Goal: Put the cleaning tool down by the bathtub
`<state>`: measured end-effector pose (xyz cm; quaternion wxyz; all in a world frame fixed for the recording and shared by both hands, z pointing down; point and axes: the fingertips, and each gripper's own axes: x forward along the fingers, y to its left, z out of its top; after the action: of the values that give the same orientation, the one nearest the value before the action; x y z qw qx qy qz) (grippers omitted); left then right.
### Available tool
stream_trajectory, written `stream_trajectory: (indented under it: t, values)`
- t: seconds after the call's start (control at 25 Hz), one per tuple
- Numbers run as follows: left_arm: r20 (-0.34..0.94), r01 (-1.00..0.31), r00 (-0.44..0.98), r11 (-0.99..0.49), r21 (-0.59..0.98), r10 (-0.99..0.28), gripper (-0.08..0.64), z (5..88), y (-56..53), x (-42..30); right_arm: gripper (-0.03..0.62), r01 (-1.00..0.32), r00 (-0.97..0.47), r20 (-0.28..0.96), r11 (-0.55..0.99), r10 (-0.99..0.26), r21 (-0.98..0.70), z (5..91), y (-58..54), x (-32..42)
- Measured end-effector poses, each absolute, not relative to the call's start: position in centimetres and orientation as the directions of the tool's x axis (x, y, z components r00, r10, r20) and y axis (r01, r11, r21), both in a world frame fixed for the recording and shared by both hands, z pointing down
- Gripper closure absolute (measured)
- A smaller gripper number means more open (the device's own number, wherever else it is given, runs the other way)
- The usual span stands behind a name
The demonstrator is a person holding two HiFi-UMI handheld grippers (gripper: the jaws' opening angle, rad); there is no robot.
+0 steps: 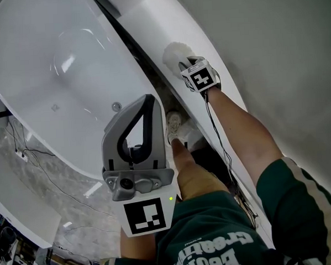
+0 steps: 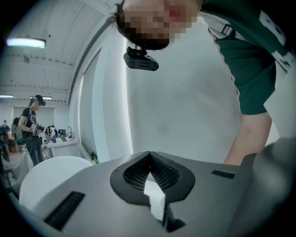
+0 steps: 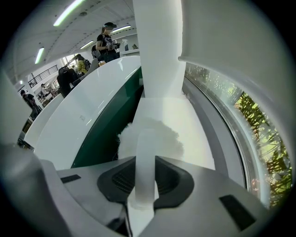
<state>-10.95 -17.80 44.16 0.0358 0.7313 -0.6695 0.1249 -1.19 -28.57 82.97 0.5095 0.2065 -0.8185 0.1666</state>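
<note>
White oval bathtub (image 1: 41,80) at upper left of the head view, glossy, smooth, round metal drain (image 1: 116,107) near its lower end; grey marbled floor (image 1: 57,179) with thin cables (image 1: 40,163) below it. Left gripper (image 1: 147,98) at centre, grey plastic, black-and-white marker cube at its base, raised over the tub's edge; its jaws bow into a loop with tips pressed together, and its own view shows the left gripper (image 2: 149,155) with ribbed black pads meeting at the tip, nothing between them. A white shoe (image 1: 173,126) sits just right of it, in the dark gap beside the tub. Cleaning tool (image 1: 174,53) next: round fluffy white head, soft and fuzzy, on a plain white stick handle; the head is over the smooth white ledge (image 1: 149,25) that runs along the tub's right side, contact not clear. Right gripper (image 1: 185,64) is behind the head, and a bare arm (image 1: 237,125) with dark green sleeve (image 1: 302,199) leads down to the lower right. In the right gripper view, the right gripper (image 3: 145,159) has its jaws partly closed, pinching the handle of the cleaning tool (image 3: 152,134) between ribbed pads, with the fluff just beyond the tips, the bathtub (image 3: 92,106) to its left and the ledge (image 3: 194,134) under and to the right.
</note>
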Motion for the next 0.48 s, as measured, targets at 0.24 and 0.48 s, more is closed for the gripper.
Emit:
stream_trajectory:
  t: [0.24, 0.48]
  values:
    - [0.236, -0.991, 0.06, -0.087, -0.106, -0.97, 0.551, 45.1, -17.4, -11.2, 0.5, -0.51, -0.346, 0.924, 0.859, -0.16, -0.042, 84.6, -29.4, -0.9]
    - [0.252, -0.992, 0.052, -0.079, -0.099, -0.966, 0.552, 46.1, -17.1, -11.3, 0.5, -0.515, -0.29, 0.948, 0.856, -0.13, -0.041, 86.6, -29.5, -0.1]
